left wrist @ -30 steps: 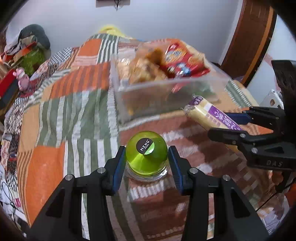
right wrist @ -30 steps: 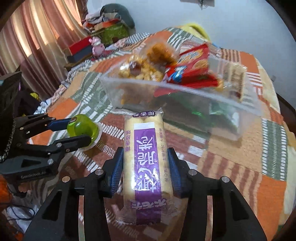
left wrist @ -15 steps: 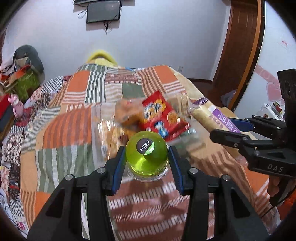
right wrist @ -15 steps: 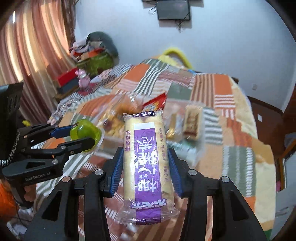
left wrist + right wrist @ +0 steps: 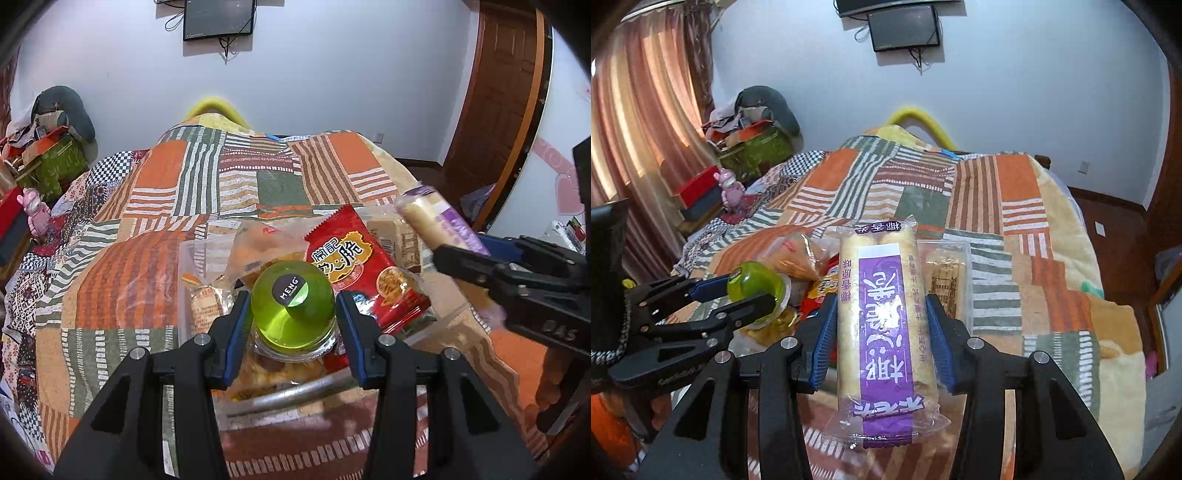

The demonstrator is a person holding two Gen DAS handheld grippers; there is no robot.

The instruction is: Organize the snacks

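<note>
My left gripper [image 5: 293, 321] is shut on a green jelly cup [image 5: 293, 308] with a black MENG sticker, held above a clear plastic bin [image 5: 186, 291] of snacks. The bin holds a red snack bag [image 5: 364, 271], a bread pack [image 5: 258, 247] and other wrapped snacks. My right gripper [image 5: 882, 332] is shut on a long cream wafer pack with a purple label [image 5: 886, 325], held lengthwise between the pads above the bin's right side. In the right wrist view the left gripper [image 5: 738, 295] with the jelly cup [image 5: 753, 284] shows at left. The right gripper [image 5: 476, 254] with the wafer pack [image 5: 432, 218] shows at right in the left wrist view.
The bin rests on a bed with an orange, green and striped patchwork blanket [image 5: 147, 206]. Boxes, a pink toy [image 5: 35, 214] and clothes pile at the left by a curtain [image 5: 635, 110]. A wooden door [image 5: 498, 92] stands at right; a screen [image 5: 219, 18] hangs on the far wall.
Both grippers have risen and moved forward with their snacks, from in front of the bin to above it. The bin now lies beneath the fingers and the room's far wall has come into view.
</note>
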